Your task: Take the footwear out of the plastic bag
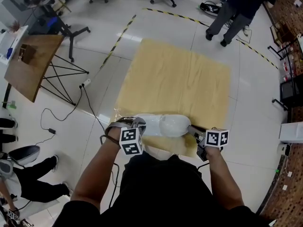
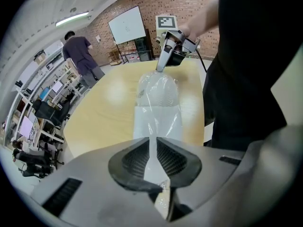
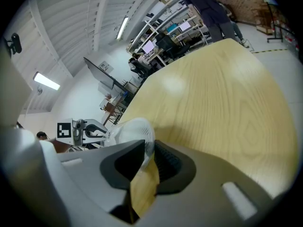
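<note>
- The job has hardly begun: the white shoe (image 1: 174,125) is all inside the clear plastic bag (image 1: 150,126), and no part of it pokes out
- The bag lies on its side at the near edge of the yellow wooden table (image 1: 175,70), right in front of the person, stretched between the two grippers
- The left gripper (image 1: 136,123) has its jaws pinched on the flat, empty end of the bag, and a thin strip of plastic runs between the pads
- The right gripper (image 1: 193,129) has its jaws closed on the other end of the bag, the end where the shoe sits (its white mesh shows just past the jaws)
- What is left, I think: open the bag's mouth, get the shoe out and put it on the table
- I cannot tell which end of the bag is the open one
- I cannot tell if there is one shoe or two in there, as the plastic is shiny and the shoe looks like one white lump
- The person's body hides the nearest bit of the table, and the right jaws hide the bit of bag that they hold
</note>
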The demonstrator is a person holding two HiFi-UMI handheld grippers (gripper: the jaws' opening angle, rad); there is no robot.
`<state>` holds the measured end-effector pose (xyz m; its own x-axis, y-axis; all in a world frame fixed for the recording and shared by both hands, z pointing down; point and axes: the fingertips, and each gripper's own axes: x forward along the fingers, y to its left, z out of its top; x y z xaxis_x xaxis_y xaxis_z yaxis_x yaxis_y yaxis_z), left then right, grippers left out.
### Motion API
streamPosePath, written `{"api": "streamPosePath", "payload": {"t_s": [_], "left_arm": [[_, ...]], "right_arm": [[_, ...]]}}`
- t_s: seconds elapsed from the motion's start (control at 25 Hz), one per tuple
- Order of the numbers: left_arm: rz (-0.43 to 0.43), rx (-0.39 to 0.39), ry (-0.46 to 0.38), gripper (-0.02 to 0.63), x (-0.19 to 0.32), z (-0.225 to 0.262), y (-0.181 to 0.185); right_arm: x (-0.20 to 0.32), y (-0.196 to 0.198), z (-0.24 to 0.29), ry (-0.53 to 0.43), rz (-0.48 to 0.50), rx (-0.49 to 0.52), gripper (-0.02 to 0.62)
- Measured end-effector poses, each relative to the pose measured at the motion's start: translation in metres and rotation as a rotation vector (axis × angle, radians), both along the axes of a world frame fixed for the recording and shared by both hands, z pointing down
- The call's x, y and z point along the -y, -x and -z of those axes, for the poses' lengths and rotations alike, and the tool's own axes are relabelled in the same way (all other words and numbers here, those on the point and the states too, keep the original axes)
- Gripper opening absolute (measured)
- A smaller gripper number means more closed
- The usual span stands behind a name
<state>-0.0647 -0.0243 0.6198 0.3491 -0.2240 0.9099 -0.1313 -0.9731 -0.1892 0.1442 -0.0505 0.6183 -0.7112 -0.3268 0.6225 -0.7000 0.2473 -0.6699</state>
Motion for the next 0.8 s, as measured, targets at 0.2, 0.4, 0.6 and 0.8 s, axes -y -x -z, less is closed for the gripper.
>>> {"api": "streamPosePath", "payload": {"t_s": [0.2,0.4,0.6,0.8], "left_arm": [[-0.025,0.035,-0.009,0.049,-0.005,-0.003,0.010],[-0.038,0.062,-0.018,0.046,-0.004,-0.004,0.018],[-0.041,0.090,-0.040,0.046,0.001,-0.005,0.028],[-0.036,0.078,-0.029,0.043,0.000,-0.006,0.031]], "right_arm": [[-0.002,-0.002,-0.002,0.000,-0.003,-0.008,0.066],[-0.004,-0.006,-0.002,0.003,-0.005,-0.014,0.066],[-0.005,-0.008,-0.004,0.005,-0.011,-0.022,0.067],[-0.003,-0.009,-0.004,0.005,-0.015,-0.027,0.067]]}}
